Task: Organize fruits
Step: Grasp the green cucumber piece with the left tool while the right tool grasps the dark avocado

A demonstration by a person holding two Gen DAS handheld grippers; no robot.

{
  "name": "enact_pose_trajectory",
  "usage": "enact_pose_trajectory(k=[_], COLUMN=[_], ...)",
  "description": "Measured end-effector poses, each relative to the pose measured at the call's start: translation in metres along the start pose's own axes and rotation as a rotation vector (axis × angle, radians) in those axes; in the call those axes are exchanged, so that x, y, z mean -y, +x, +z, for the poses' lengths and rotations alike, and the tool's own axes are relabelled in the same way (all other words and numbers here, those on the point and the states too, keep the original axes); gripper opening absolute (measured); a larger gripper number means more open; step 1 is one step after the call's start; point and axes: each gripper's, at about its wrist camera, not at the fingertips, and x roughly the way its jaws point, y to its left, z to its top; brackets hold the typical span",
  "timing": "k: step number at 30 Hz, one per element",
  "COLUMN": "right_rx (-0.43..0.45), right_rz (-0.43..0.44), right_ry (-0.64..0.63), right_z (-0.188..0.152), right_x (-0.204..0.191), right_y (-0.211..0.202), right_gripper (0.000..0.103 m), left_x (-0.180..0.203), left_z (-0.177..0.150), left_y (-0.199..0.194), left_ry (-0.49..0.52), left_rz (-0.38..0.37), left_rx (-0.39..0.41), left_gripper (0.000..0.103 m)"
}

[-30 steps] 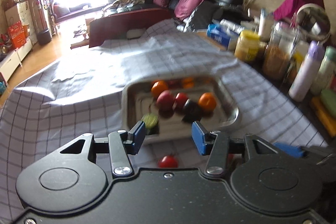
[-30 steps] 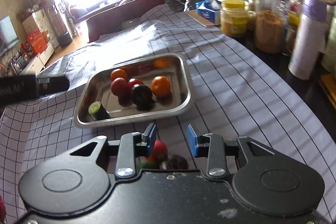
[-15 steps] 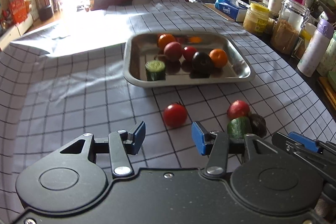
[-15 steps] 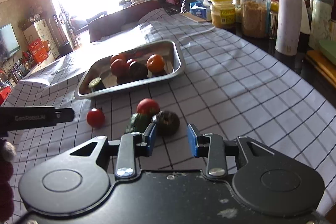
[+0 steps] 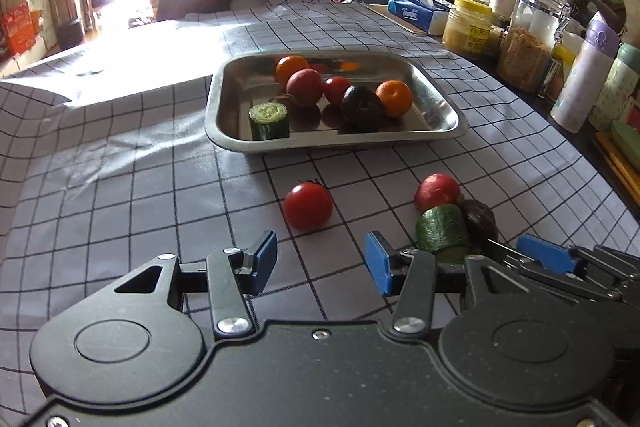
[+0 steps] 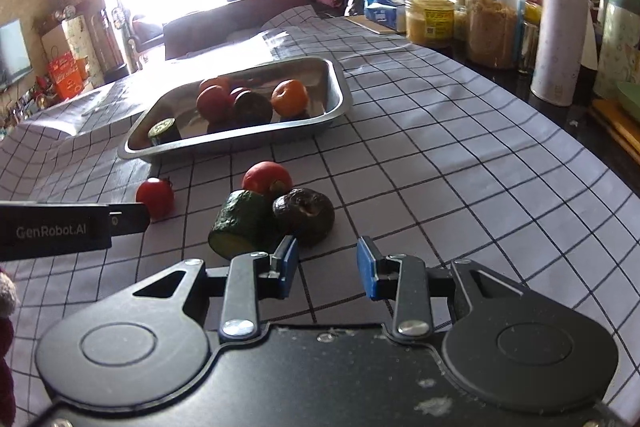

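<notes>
Moved: both grippers now sit lower, nearer the fruit than before.
Writing: "GenRobot.AI" on left gripper; "Tempo" on tissue box.
Left gripper: jaws apart, empty, tomato just ahead.
Right gripper: jaws apart, empty, near cucumber piece and dark fruit.
Tray: holds oranges, beyond the loose fruit.

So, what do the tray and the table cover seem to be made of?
The tray looks like polished metal, probably stainless steel: its walls mirror the fruit and its rim shines. The table cover looks like thin woven cloth, matte grey with a dark grid; it wrinkles and folds softly at the far edge. It could also be coated fabric.
</notes>
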Motion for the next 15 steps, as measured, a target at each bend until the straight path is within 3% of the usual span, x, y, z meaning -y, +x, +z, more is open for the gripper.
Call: enact_pose_trajectory(k=[6,10,15], right_rx=[0.049,0.077,0.082], right_rz=[-0.026,-0.035,-0.107], right_ry=[-0.048,0.000,0.065], right_z=[0.006,0.017,0.027], right_x=[-0.007,0.004,0.023], right_y=[0.003,0.003,0.011], right_gripper=[0.036,0.036,0.036], left_x=[-0.001,-0.001,0.003], left_z=[-0.002,-0.002,-0.004], left_y=[-0.001,0.002,0.002], left_ry=[-0.001,-0.004,0.010], left_rz=[-0.017,-0.022,-0.032], left_rx=[0.007,-0.003,-0.009], left_gripper=[0.056,0.056,0.056])
